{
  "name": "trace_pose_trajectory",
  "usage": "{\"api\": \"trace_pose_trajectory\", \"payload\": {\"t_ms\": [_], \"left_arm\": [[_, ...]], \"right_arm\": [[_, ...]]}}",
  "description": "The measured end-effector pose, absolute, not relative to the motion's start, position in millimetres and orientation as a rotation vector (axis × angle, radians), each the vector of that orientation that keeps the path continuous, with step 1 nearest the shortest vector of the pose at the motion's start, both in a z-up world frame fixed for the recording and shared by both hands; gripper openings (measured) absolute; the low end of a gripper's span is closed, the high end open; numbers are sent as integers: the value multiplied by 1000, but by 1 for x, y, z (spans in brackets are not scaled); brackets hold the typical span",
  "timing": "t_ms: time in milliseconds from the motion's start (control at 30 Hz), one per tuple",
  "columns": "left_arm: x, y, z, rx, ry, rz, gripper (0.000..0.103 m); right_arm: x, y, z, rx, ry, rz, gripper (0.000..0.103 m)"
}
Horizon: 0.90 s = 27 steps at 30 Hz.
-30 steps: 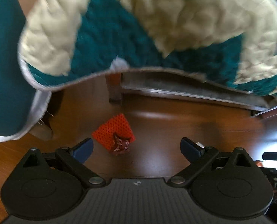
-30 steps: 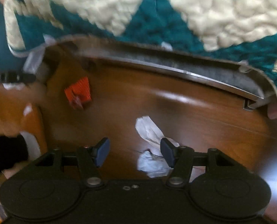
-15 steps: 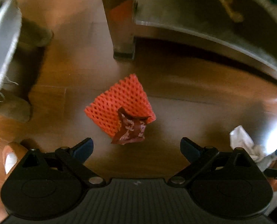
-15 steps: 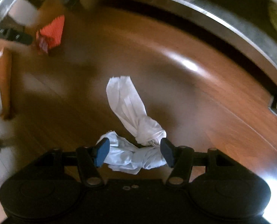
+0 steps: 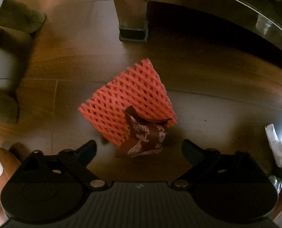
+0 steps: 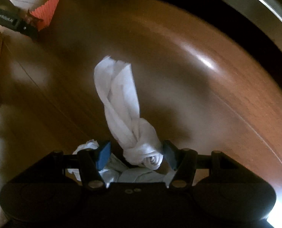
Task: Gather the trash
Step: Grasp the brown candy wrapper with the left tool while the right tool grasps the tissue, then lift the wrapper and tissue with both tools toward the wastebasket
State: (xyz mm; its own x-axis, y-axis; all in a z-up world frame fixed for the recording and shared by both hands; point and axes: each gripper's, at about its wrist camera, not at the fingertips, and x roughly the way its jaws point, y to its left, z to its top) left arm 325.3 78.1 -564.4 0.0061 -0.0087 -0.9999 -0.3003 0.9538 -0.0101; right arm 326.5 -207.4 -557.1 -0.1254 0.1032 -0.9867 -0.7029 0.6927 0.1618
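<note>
Step in hand: I judged this the reach-down of the pick-up, one piece of trash lined up under each tool, nothing lifted yet.
Floor [image 5: 207, 87]: dark, glossy wood boards; all the trash lay on it, near a furniture leg [image 5: 133, 13] and a long metal rail [image 6: 264, 9].
White tissue [image 6: 125, 110]: a long twisted strip, knotted into a ball at its near end, with more crumpled white beneath my tool; soft and light by the look of it.
Right tool [image 6: 136, 154]: jaws spread, blue pads on either side of the knot; the far pad looked to be at the knot's edge, the near one stood apart, so I was not pinching it.
Red foam net [image 5: 127, 102]: a flat mesh sleeve, lying just ahead of my left tool.
Brown wrapper [image 5: 144, 138]: crumpled, patterned foil lying on the net's near corner, the smallest piece.
Left tool [image 5: 139, 150]: jaws wide but closing, the wrapper between them, both pads still clear of it.
Next move, as I judged it: close both tools fully; on the left, sink low enough to catch wrapper and net together, since thin foil could slip out.
</note>
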Motion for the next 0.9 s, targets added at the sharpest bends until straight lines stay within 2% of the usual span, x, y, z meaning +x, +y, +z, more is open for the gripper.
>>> {"api": "trace_pose_trajectory", "payload": {"t_ms": [133, 300, 333, 367, 633, 900], "left_arm": [[329, 78, -570, -252, 1555, 244, 62], [326, 82, -567, -267, 1541, 222, 49], [324, 84, -567, -280, 1535, 216, 48], [323, 86, -567, -288, 1529, 211, 48], [318, 85, -536, -307, 1511, 212, 41], [318, 77, -471, -369, 1439, 205, 40]], "right_arm": [[328, -203, -558, -496, 1543, 737, 56], [329, -200, -558, -519, 1538, 700, 54], [327, -198, -558, -542, 1537, 687, 36], [326, -195, -557, -564, 1528, 670, 28], [336, -187, -525, -489, 1522, 657, 23], [333, -167, -448, -427, 1451, 665, 23]]}}
